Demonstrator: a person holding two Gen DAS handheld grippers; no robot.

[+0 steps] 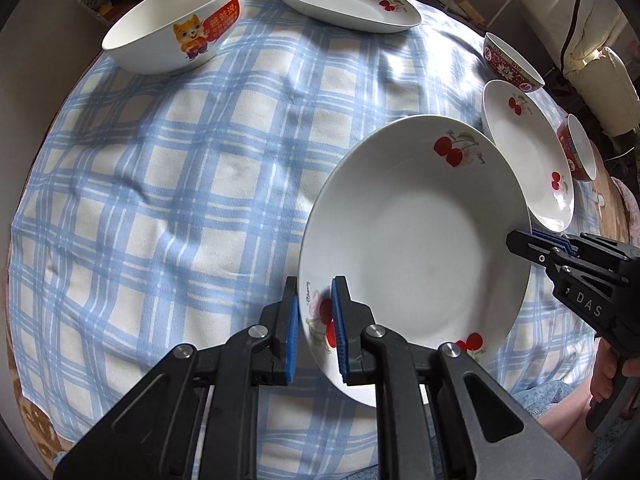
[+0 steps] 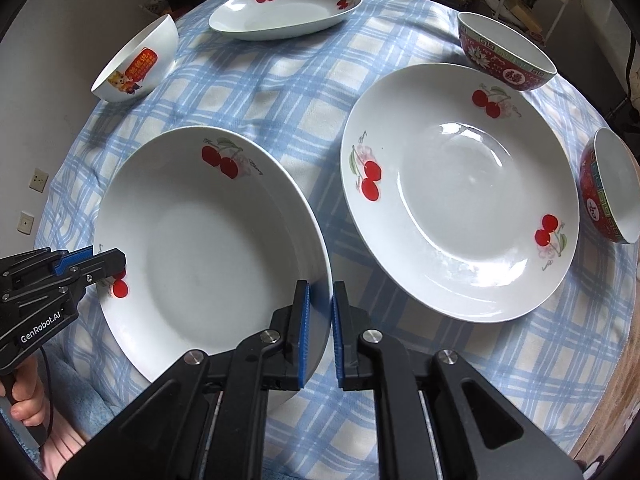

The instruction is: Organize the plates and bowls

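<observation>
Both grippers downward, clamped on cherry plate [image 1: 416, 240] rim.

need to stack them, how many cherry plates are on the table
3: held plate gripped at opposite rims by both grippers; second plate to its right; far plate at the table's back edge.

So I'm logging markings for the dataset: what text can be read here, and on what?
"DAS": right gripper body.
"GenRobot.AI": left gripper body.
"Cherry": script on held plate rim.
Red label on white bowl: Chinese characters, too blurred.
Red bowls' characters: unreadable.
</observation>
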